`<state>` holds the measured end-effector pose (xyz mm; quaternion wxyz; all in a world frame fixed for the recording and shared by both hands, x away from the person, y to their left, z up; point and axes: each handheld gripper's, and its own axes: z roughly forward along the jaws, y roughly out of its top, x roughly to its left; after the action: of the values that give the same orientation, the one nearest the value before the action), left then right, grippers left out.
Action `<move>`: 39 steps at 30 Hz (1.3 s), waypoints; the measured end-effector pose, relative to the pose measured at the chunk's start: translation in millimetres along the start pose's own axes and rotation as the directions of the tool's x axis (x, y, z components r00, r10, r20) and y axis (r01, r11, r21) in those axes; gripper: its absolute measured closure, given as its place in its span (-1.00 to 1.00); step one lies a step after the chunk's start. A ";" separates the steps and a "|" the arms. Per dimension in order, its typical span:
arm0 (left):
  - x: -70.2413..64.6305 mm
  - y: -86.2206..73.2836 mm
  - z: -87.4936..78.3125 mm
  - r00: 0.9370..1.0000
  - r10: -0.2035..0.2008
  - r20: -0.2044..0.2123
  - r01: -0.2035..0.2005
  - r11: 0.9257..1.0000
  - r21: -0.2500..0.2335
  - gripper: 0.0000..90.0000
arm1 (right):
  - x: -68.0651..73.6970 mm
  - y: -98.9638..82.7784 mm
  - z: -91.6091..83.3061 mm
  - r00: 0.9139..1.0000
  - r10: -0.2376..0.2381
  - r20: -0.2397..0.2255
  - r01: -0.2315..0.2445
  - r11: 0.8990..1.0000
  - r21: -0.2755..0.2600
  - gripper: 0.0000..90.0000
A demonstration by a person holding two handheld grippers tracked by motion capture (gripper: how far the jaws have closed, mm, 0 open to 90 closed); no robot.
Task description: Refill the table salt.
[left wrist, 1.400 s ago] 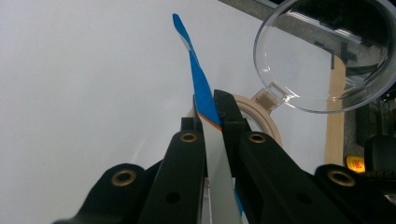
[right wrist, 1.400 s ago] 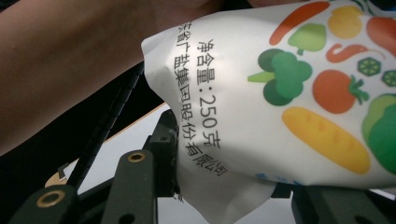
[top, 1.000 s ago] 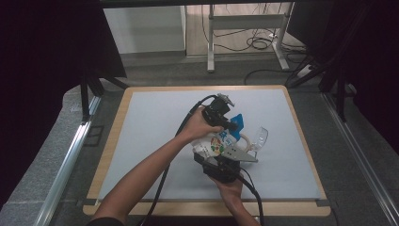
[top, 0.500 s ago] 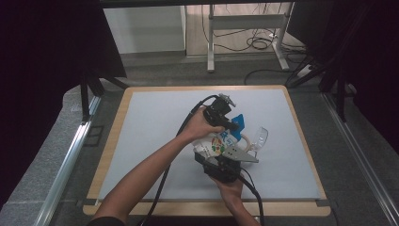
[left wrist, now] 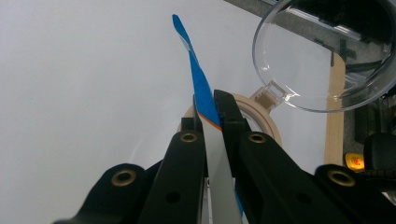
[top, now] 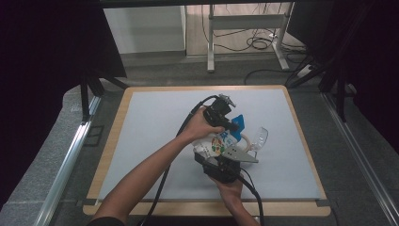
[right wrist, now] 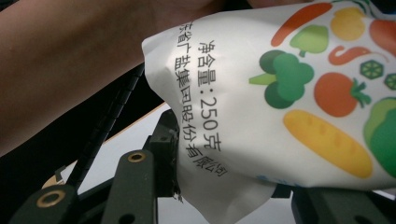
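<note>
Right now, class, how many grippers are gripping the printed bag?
2: the left gripper pinches the bag by its blue top edge; the right gripper clamps its lower end, nearer the person.

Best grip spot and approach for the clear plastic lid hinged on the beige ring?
Probably the free outer rim of the clear plastic lid, coming from the side opposite its small hinge on the beige ring. The lid stands flipped open, edge exposed, away from the white pouch both claws already clamp.

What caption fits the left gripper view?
Left gripper pinches the blue top edge of a white pouch above the grey mat, beside a jar's tan rim with a hinged clear lid.
</note>
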<state>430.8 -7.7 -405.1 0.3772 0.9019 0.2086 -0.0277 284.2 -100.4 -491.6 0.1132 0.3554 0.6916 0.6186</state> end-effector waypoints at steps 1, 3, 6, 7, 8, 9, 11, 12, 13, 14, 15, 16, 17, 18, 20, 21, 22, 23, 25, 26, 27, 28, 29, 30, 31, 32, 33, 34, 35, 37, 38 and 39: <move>0.0 0.0 0.0 1.000 0.000 0.000 0.000 1.000 0.000 1.00 | 0.0 -0.1 0.1 1.000 -0.002 0.001 0.002 1.000 -0.001 0.27; 0.0 0.1 0.1 1.000 -0.001 0.002 0.001 1.000 0.000 1.00 | 0.2 0.1 0.1 1.000 -0.001 0.002 0.001 1.000 -0.002 0.27; 0.1 0.1 0.2 1.000 -0.001 0.002 0.001 1.000 0.000 0.99 | 0.1 0.0 0.2 1.000 0.000 0.003 0.000 1.000 -0.003 0.27; 0.1 0.2 0.6 1.000 -0.001 0.001 0.001 1.000 0.000 1.00 | 0.2 0.0 0.3 1.000 0.002 0.003 -0.002 1.000 -0.004 0.27; 0.1 0.2 0.6 1.000 -0.001 0.001 0.001 1.000 0.000 1.00 | 0.2 0.0 0.3 1.000 0.002 0.003 -0.002 1.000 -0.004 0.27; 0.0 0.3 0.8 1.000 -0.003 0.002 0.003 1.000 -0.002 1.00 | 0.1 0.0 0.3 1.000 0.003 0.004 -0.003 1.000 -0.004 0.27; -0.2 0.4 1.1 1.000 -0.002 0.003 0.002 1.000 -0.001 1.00 | 0.0 0.0 0.2 1.000 0.000 0.006 0.000 1.000 -0.004 0.27; -0.2 0.4 1.1 1.000 -0.002 0.003 0.002 1.000 -0.001 1.00 | 0.0 0.0 0.2 1.000 0.000 0.006 0.000 1.000 -0.004 0.27; -0.2 0.4 1.4 1.000 -0.003 0.002 0.003 1.000 -0.002 1.00 | 0.1 0.0 0.2 1.000 0.002 0.006 -0.002 1.000 -0.003 0.27; -0.1 0.3 1.4 1.000 -0.003 0.002 0.003 1.000 -0.002 1.00 | 0.0 0.0 0.2 1.000 0.003 0.006 -0.003 1.000 -0.003 0.27; -0.1 0.3 1.5 1.000 -0.003 0.003 0.003 1.000 -0.002 1.00 | -0.1 0.1 0.2 1.000 0.002 0.006 -0.002 1.000 -0.003 0.27; -0.2 0.4 1.8 1.000 -0.002 0.002 0.002 1.000 -0.001 1.00 | -0.2 0.1 0.2 1.000 0.003 0.006 -0.003 1.000 -0.003 0.27; -0.2 0.4 1.8 1.000 -0.002 0.002 0.002 1.000 -0.001 0.99 | -0.2 0.1 0.2 1.000 0.003 0.006 -0.003 1.000 -0.003 0.27; 0.1 0.4 2.1 1.000 0.002 0.002 -0.002 1.000 0.000 1.00 | -0.3 0.0 0.4 1.000 0.001 0.007 -0.001 1.000 -0.002 0.27; 0.2 0.4 2.3 1.000 0.001 0.003 -0.001 1.000 -0.001 1.00 | -0.6 0.0 0.5 1.000 0.000 0.007 0.000 1.000 -0.002 0.27; 0.2 0.4 2.3 1.000 0.001 0.003 -0.001 1.000 -0.001 0.99 | -0.6 0.0 0.5 1.000 0.000 0.007 0.000 1.000 -0.002 0.27; 0.2 0.3 2.5 1.000 0.001 0.003 -0.001 1.000 -0.001 1.00 | -0.6 0.0 0.5 1.000 0.002 0.007 -0.002 1.000 -0.001 0.27; 0.2 0.3 2.5 1.000 0.001 0.003 -0.001 1.000 -0.001 1.00 | -0.6 0.0 0.5 1.000 0.002 0.007 -0.002 1.000 -0.001 0.27; 0.0 0.4 2.3 1.000 0.002 0.002 -0.002 1.000 -0.001 1.00 | -0.6 0.0 0.4 1.000 0.002 0.006 -0.002 1.000 -0.001 0.27; 0.1 0.3 2.2 1.000 0.001 0.002 -0.001 1.000 -0.002 1.00 | -0.8 0.1 0.3 1.000 0.003 0.005 -0.003 1.000 -0.001 0.27; 0.0 0.2 2.2 1.000 -0.002 0.002 0.002 1.000 -0.002 1.00 | -1.0 0.2 0.2 1.000 0.008 0.002 -0.008 1.000 -0.002 0.28; -0.1 0.2 2.3 1.000 -0.002 0.002 0.002 1.000 -0.001 1.00 | -1.1 0.2 0.2 1.000 0.008 0.002 -0.008 1.000 -0.001 0.28; 0.1 0.2 2.4 1.000 0.002 0.002 -0.002 1.000 -0.001 1.00 | -1.1 0.2 0.1 1.000 0.008 0.002 -0.008 1.000 -0.001 0.28; -0.1 0.2 2.4 1.000 -0.001 0.002 0.001 1.000 -0.001 1.00 | -1.1 0.1 0.1 1.000 0.008 0.002 -0.008 1.000 -0.001 0.28; 0.1 0.2 2.3 1.000 0.002 0.002 -0.002 1.000 -0.001 1.00 | -1.3 0.1 -0.1 1.000 0.008 0.001 -0.008 1.000 -0.001 0.28; -0.1 0.2 2.3 1.000 -0.002 0.003 0.002 1.000 -0.002 1.00 | -1.3 0.1 -0.1 1.000 0.008 0.001 -0.008 1.000 -0.001 0.28; 0.0 0.1 2.1 1.000 -0.002 0.003 0.002 1.000 -0.003 1.00 | -1.5 0.3 -0.4 1.000 0.006 -0.001 -0.006 1.000 0.000 0.28; 0.0 0.1 2.1 1.000 -0.002 0.003 0.002 1.000 -0.003 1.00 | -1.5 0.3 -0.4 1.000 0.006 -0.001 -0.006 1.000 0.000 0.28; 0.1 0.0 1.9 1.000 -0.001 0.004 0.001 1.000 -0.001 1.00 | -1.8 0.3 -0.6 1.000 0.005 -0.003 -0.005 1.000 0.000 0.28; 0.2 -0.4 1.7 1.000 0.002 0.005 -0.002 1.000 0.005 1.00 | -2.1 -0.1 -1.6 1.000 0.000 -0.010 0.000 1.000 0.001 0.28; 0.2 -0.4 1.7 1.000 0.002 0.005 -0.002 1.000 0.005 1.00 | -2.1 -0.1 -1.6 1.000 0.000 -0.010 0.000 1.000 0.001 0.28; 0.3 -0.4 1.6 1.000 0.003 0.006 -0.003 1.000 0.004 1.00 | -2.2 -0.2 -1.8 1.000 -0.001 -0.011 0.001 1.000 0.000 0.28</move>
<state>431.0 -8.5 -406.5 0.3761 0.9028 0.2062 -0.0305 284.7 -103.1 -492.0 0.1100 0.3516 0.6923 0.6205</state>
